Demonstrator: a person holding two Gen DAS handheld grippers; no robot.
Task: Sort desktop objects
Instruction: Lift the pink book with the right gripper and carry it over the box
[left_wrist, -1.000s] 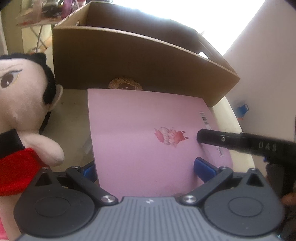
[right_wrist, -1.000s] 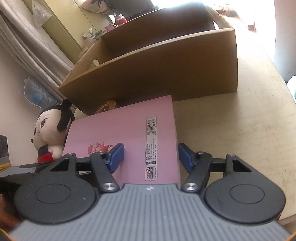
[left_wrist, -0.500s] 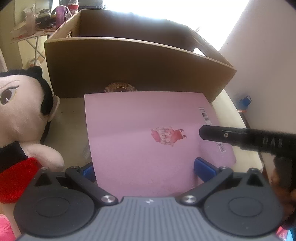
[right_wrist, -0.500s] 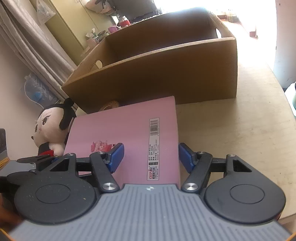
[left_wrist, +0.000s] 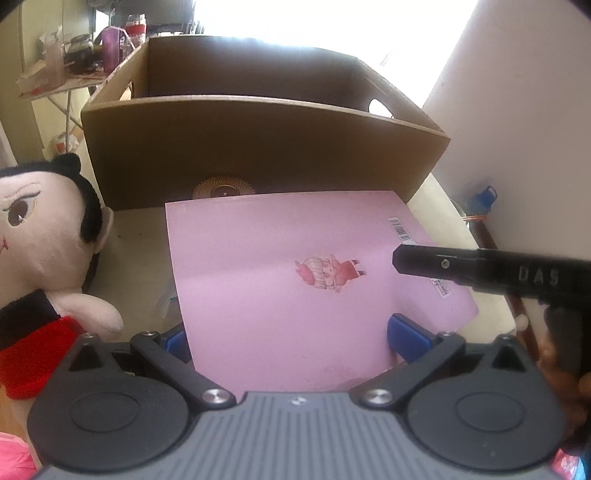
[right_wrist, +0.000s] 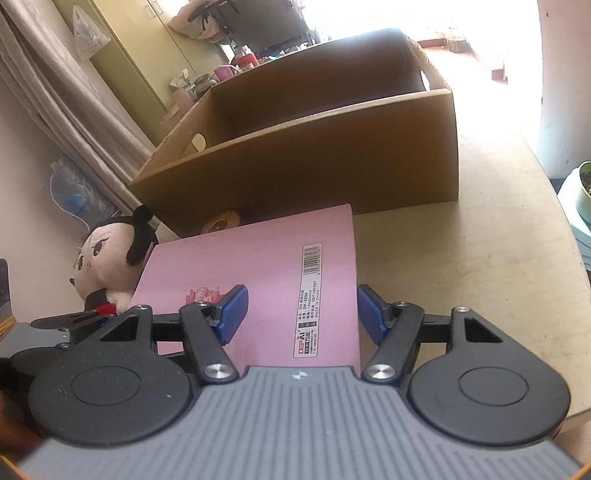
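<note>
My pink notebook (left_wrist: 288, 280), far edge toward the cardboard box (left_wrist: 258, 147), sits higher than before between both spread, unclenched grippers (left_wrist: 291, 338) (right_wrist: 299, 310).

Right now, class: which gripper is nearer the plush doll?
Left. The left gripper sits right beside the plush doll; the right gripper straddles the pink notebook's far edge.

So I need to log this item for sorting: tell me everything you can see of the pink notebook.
The pink notebook is thin, with a plain pink paper-like cover, a small cartoon figure near the middle and a white barcode label along one edge. It is closed and slightly bowed. The left gripper and right gripper each straddle an edge with fingers apart. It sits before the cardboard box, partly covering a woven disc, the plush doll beside it.
</note>
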